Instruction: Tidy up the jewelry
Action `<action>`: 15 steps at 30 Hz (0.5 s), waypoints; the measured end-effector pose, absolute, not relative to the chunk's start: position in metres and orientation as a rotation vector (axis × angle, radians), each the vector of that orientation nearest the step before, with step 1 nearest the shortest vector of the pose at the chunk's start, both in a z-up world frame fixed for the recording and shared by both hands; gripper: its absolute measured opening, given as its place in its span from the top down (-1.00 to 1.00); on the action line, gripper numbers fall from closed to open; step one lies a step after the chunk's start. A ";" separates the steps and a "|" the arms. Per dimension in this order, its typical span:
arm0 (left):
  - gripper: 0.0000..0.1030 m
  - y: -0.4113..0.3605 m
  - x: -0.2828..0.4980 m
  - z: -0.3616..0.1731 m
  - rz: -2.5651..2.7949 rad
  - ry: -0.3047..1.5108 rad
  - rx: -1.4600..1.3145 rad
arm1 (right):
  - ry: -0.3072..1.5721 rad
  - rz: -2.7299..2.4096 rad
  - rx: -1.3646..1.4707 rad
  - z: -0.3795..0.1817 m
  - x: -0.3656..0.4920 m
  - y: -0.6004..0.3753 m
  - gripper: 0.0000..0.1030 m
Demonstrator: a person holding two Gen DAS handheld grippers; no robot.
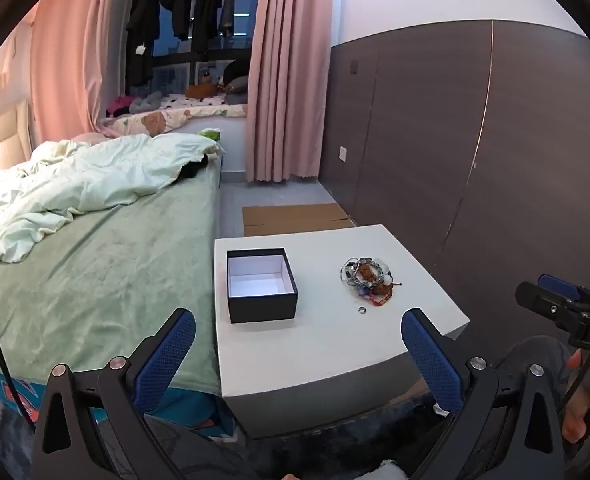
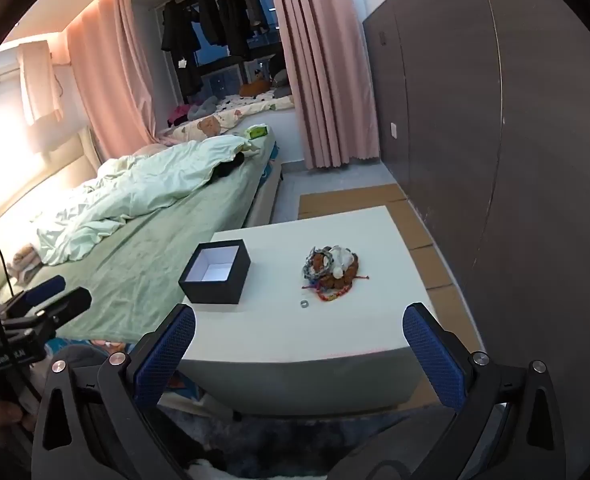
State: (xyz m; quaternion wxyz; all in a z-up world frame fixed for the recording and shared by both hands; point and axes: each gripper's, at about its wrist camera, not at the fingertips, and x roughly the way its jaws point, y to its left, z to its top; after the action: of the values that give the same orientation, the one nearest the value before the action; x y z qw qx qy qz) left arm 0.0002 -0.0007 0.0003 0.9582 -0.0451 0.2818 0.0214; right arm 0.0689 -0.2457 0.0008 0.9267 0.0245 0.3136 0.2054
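Both the left tool (image 1: 298,340) and right tool (image 2: 299,338) tilt downward, fingers spread wide with nothing between, short of the white square surface (image 1: 327,344). Its near edge lies bare before the open black cardboard box (image 1: 261,285) and tangled bead bracelet pile (image 1: 367,276).

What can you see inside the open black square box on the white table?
Inside the black square box, only white lining shows; no jewelry. Its near wall hides part of the floor.

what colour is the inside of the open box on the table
White inside, black outside. The box shows its lining best in the left wrist view.
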 end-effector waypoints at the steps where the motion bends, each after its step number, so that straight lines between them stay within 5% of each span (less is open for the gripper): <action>1: -1.00 -0.001 0.000 0.001 0.039 0.569 -0.095 | 0.643 0.421 0.054 0.000 0.067 -0.244 -1.00; 15: -1.00 -0.003 -0.013 0.009 0.015 0.565 -0.110 | 0.644 0.401 0.055 0.002 0.060 -0.241 -1.00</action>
State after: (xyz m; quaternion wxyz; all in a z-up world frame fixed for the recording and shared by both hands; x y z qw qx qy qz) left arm -0.0128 -0.0034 0.0088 0.9589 -0.0541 0.2785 0.0073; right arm 0.0599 -0.2409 0.0020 0.9285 0.0267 0.3144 0.1959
